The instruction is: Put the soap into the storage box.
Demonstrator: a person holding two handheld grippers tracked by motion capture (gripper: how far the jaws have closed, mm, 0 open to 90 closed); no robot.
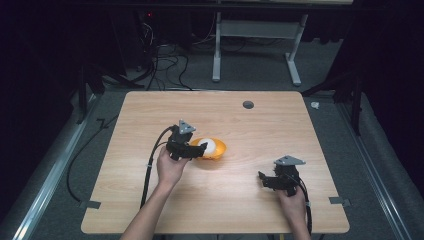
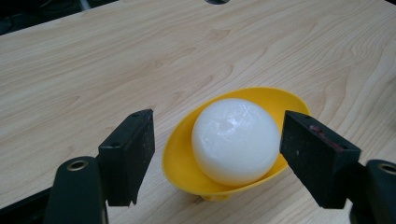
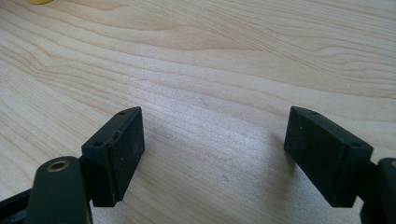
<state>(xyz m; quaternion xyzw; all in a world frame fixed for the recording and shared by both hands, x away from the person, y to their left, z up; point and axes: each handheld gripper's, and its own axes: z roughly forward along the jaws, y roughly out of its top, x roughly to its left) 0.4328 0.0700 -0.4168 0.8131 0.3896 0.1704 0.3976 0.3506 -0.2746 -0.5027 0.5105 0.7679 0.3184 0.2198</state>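
Observation:
A white ball rests in a small yellow bowl near the middle of the wooden table. In the high view the ball and bowl sit just right of my left gripper. That left gripper is open, its jaws standing on either side of the bowl and ball without touching them. My right gripper is low over the table at the front right; this right gripper is open over bare wood.
A dark round grommet lies in the table near its far edge. Cables trail from the left gripper over the table's front left. A white desk frame stands on the floor behind the table.

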